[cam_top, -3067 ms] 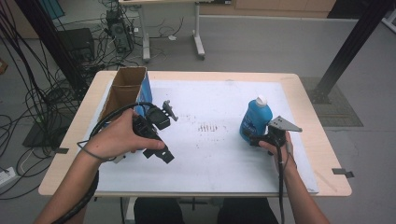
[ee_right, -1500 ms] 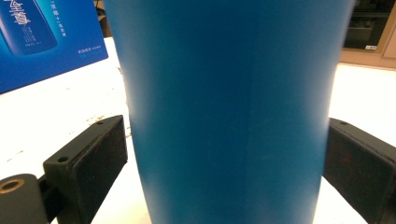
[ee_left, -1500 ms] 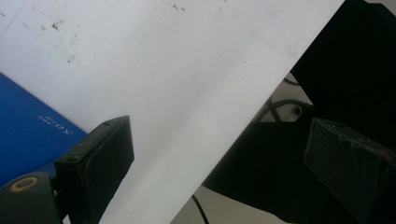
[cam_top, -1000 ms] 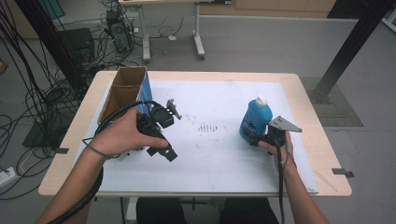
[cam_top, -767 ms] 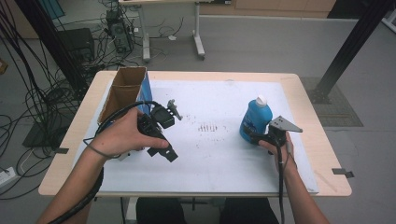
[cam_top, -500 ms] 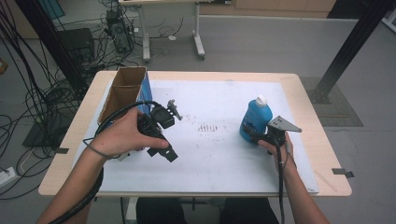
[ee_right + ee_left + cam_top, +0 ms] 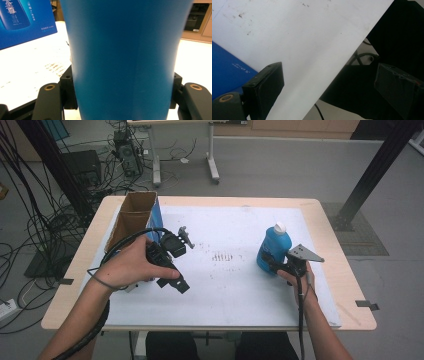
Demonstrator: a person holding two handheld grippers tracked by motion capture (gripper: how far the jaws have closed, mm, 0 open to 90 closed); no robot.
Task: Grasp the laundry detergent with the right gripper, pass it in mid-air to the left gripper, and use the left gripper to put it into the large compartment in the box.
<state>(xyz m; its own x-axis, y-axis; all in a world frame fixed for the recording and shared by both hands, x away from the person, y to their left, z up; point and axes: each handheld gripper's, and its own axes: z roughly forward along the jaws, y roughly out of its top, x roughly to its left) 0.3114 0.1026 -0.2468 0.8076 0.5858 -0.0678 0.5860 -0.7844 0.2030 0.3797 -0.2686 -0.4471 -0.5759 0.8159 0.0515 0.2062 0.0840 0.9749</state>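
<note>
At far left of the high view, an open brown cardboard box (image 7: 131,217) with a blue printed side, standing near the table's (image 7: 330,235) left edge. In the right gripper view, that blue side (image 7: 25,20) carrying a picture of a bottle, two large pale characters and a line of small white print, too small to read. In the left gripper view, a blue surface (image 7: 227,72) with small white lettering, upside down and not legible. Just right of the box, the left hand (image 7: 131,267) holding the left gripper (image 7: 185,236), jaws released and wide apart, nothing between them, hovering over the white mat (image 7: 225,285) with faint dark smudges at its centre. Toward the right, a blue bottle (image 7: 273,247) with a white cap, upright on the mat. Right gripper (image 7: 267,262) just closed in on the bottle's lower body, both black pads pressing its sides, right hand (image 7: 295,272) behind it. Bottle's blue wall (image 7: 122,60) plain from this side, no label visible.
</note>
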